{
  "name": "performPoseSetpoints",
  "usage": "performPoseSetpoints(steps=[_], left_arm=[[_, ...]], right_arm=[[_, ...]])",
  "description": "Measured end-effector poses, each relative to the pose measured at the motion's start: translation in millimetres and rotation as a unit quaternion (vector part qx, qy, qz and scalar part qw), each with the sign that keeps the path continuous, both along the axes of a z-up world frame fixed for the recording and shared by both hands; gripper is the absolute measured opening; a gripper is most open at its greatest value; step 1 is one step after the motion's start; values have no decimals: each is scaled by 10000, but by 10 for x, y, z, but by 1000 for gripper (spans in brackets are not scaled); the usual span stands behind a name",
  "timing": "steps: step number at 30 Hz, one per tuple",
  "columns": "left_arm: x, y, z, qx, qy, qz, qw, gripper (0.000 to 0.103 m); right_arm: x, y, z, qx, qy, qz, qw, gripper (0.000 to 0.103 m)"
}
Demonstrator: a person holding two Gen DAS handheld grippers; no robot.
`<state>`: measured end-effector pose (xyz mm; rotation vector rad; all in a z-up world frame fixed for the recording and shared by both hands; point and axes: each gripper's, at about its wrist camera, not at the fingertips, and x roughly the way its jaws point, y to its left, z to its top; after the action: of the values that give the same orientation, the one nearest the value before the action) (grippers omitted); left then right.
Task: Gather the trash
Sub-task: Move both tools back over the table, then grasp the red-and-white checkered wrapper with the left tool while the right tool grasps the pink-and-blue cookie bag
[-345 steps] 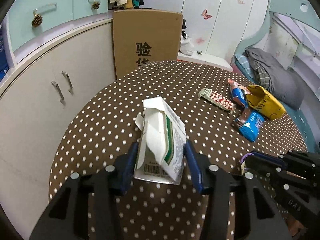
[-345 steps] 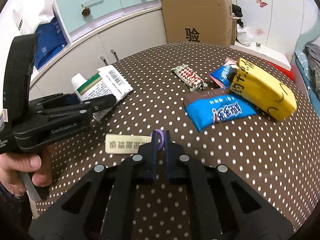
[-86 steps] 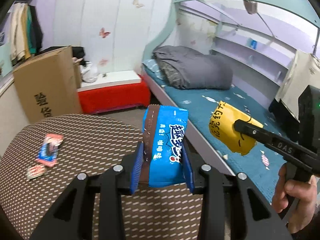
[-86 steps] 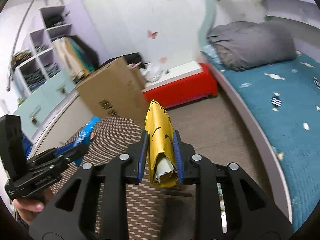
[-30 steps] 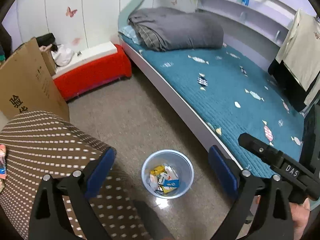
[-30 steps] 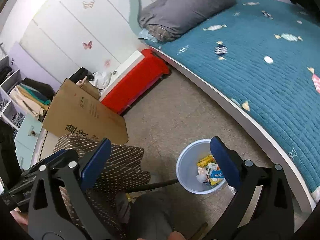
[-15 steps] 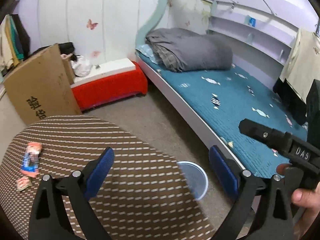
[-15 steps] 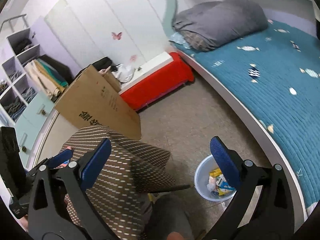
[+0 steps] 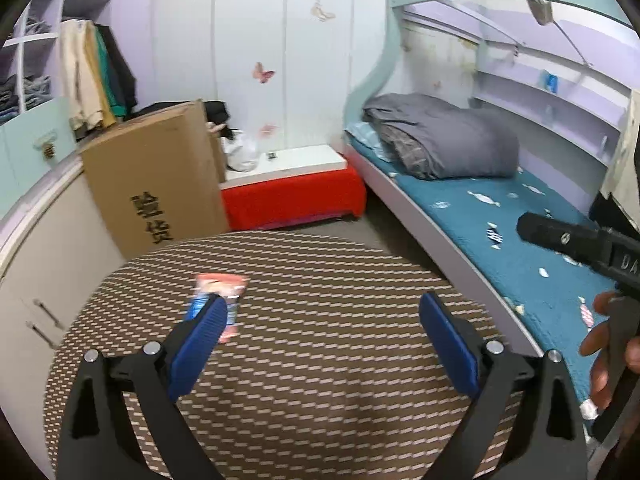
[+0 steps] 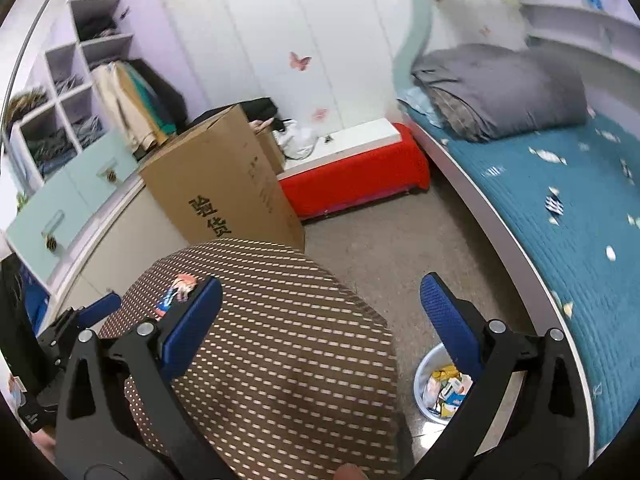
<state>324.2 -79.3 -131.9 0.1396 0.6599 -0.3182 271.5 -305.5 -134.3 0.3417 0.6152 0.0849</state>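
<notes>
A red-and-blue snack wrapper (image 9: 218,300) lies on the round brown dotted table (image 9: 320,280), just beyond the left finger of my left gripper (image 9: 324,344), which is open and empty above the table. It also shows in the right wrist view (image 10: 176,294). My right gripper (image 10: 320,328) is open and empty, over the table's right edge. A pale blue trash bin (image 10: 424,372) on the floor holds several wrappers, partly hidden behind the right finger. The right gripper's body (image 9: 580,244) shows at the right of the left wrist view.
A tall cardboard box (image 9: 160,184) stands behind the table against white cabinets (image 9: 44,248). A red bench (image 10: 352,180) lies by the far wall. A bed with teal cover (image 10: 580,216) and grey bedding (image 10: 500,92) runs along the right.
Both grippers have swung back from over the bin toward the table. The wrapper now lies close in front of the left gripper. Both stay open and empty.
</notes>
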Motion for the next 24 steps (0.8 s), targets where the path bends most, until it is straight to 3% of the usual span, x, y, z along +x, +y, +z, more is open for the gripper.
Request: performPoseSetpoints(steps=[10,19,21,23,24], left_arm=[[223,1046,-367,197,287,394,9986,95],[531,1129,-800,1015,629,-266,9925,94],[612,1122,-873,1132,689,-378,9905,87],[681,1148,-887,923,822,-504,9911,63],[723,1169,-897,741,941,-573,9911,57]], right_arm=[[542,892,-194,-117,245,509,9983,97],[902,1230,-635,70,581,589,9965,97],[922,1259,-711,33,645,616,9960,97],[939,1302,-770,-18,686,710,9951,97],[947,1322,-790,-42,705,724,9949,97]])
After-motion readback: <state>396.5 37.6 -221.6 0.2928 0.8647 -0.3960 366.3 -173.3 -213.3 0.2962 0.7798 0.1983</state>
